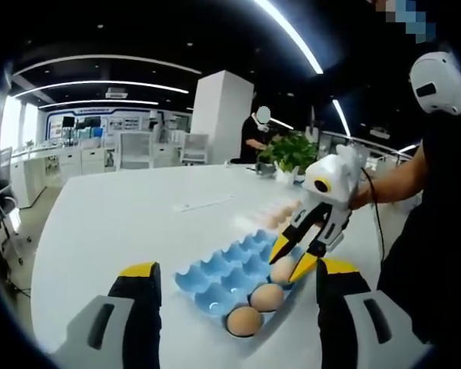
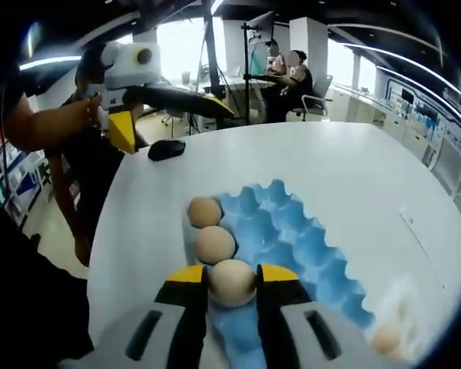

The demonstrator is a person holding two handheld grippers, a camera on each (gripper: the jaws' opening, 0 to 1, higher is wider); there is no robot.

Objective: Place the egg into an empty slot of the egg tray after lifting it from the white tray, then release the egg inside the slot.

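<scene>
In the right gripper view, the right gripper (image 2: 232, 283) is seen nearest, its yellow-tipped jaws pinched on an egg (image 2: 232, 281) that is held over the near row of the blue egg tray (image 2: 292, 238); whether the egg already rests in a slot cannot be told. Just beyond it, two more eggs (image 2: 215, 244) (image 2: 204, 211) are seated in a line along the tray's left edge. The tray is laid on a white bench (image 2: 346, 161). At the lower right, blurred eggs (image 2: 388, 338) are seen on a pale tray near the bench edge. Farther off, a dark object (image 2: 167, 149) lies on the bench, and the left gripper (image 2: 123, 131) is held up in a hand (image 2: 84, 111) well apart from the tray.

In the left gripper view, the left gripper (image 1: 234, 296) is seen with its jaws spread wide, nothing between them. Beyond, the right gripper is seen closed on the egg at the tray's right side, beside the two seated eggs. A potted plant (image 1: 292, 150) stands at the far end of the bench, and a person (image 1: 253, 138) is seen behind it.
</scene>
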